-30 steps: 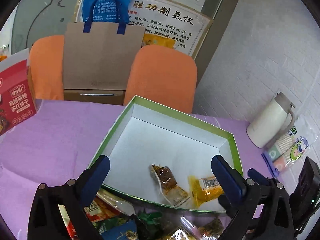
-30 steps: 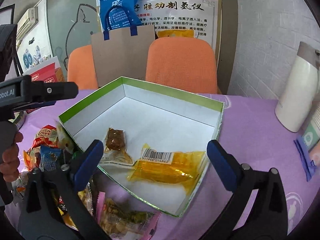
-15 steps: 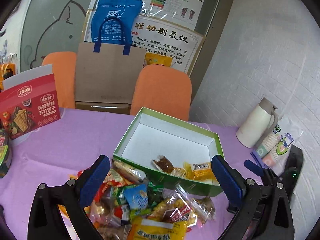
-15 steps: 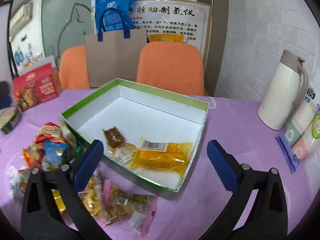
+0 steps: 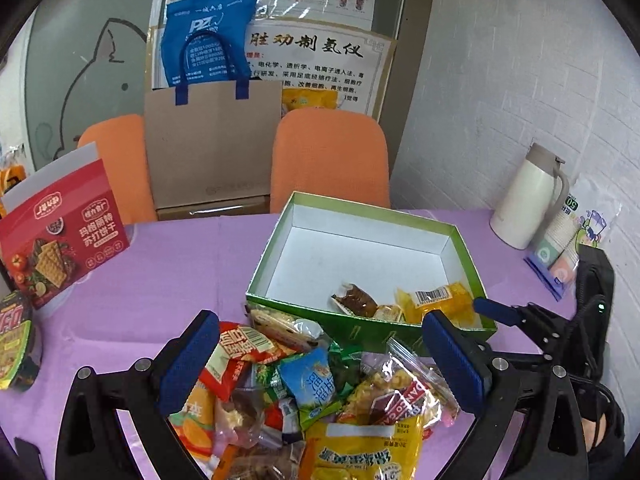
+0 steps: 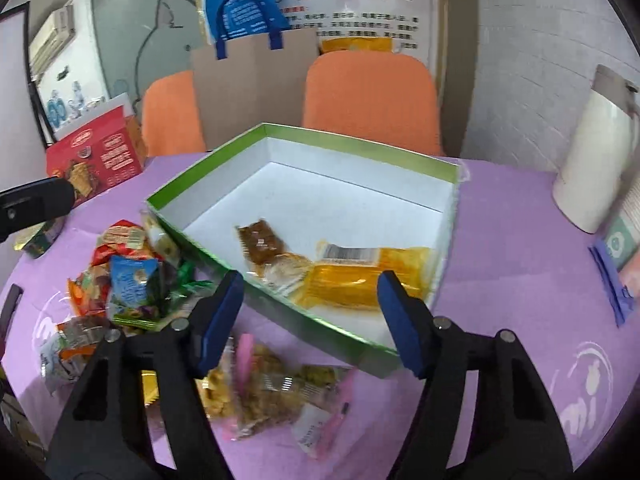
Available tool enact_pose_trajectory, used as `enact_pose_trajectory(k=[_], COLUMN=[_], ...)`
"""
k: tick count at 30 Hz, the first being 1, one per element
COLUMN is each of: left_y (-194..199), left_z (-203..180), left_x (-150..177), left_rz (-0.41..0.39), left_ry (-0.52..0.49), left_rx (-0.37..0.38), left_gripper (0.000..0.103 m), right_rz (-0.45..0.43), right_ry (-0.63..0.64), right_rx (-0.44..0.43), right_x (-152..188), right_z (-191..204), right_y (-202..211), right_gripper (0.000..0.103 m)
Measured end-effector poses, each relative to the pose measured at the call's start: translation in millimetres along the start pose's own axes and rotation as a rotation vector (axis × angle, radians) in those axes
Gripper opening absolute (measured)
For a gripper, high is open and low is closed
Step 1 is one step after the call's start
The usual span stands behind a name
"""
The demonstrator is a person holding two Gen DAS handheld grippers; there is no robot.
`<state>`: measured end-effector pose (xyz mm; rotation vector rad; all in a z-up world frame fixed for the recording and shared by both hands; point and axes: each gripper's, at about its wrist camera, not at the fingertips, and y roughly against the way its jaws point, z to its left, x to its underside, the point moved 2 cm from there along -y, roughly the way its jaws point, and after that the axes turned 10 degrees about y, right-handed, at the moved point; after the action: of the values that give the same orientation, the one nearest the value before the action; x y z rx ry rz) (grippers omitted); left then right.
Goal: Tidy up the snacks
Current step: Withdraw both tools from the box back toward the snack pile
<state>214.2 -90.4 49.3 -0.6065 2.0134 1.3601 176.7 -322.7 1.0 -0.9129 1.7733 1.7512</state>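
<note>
Purple table (image 5: 168,264); green box (image 5: 360,332) beside snack pile (image 5: 312,392).

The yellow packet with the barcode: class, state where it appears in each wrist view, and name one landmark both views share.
Left wrist view: yellow packet in the green box's near right corner, right of centre.
Right wrist view: yellow packet at the box's near edge, lower centre.
Shared landmark: white thermos on the right.
</note>
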Motion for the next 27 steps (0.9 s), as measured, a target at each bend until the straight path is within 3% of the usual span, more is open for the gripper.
enact_pose_trajectory(k=[4, 8, 10, 12, 13, 17, 27], left_y=[-43, -89, -108, -126, -135, -134, -93], left_z=[23, 43, 48, 52, 53, 56, 62], left_x=[-15, -22, -24, -22, -20, -13, 22], left_rz=[0.042, 0.133, 0.162, 0.213, 0.24, 0.235, 0.226], left_ry=[0.068, 0.127, 0.114, 0.11, 0.11, 0.137, 0.135], left_rx=[-0.024, -0.015, -0.05, -0.057, -0.062, -0.048, -0.031], left_gripper=[0.097, 0.078, 0.068, 0.045, 0.042, 0.041, 0.041], right_rz=[0.021, 0.064, 0.088, 0.082, 0.085, 0.104, 0.107], right_ry=[-0.088, -0.159, -0.177, -0.221, -0.236, -0.179, -0.183], right_rx=[0.064, 0.035, 0.025, -0.031, -0.063, -0.01, -0.028], right_x=[8, 17, 20, 22, 22, 21, 54], right_z=[-33, -50, -52, -54, -53, -39, -25], right_y=[-6, -22, -30, -31, -32, -25, 12], right_gripper=[0.07, 0.066, 0.051, 0.042, 0.032, 0.032, 0.033])
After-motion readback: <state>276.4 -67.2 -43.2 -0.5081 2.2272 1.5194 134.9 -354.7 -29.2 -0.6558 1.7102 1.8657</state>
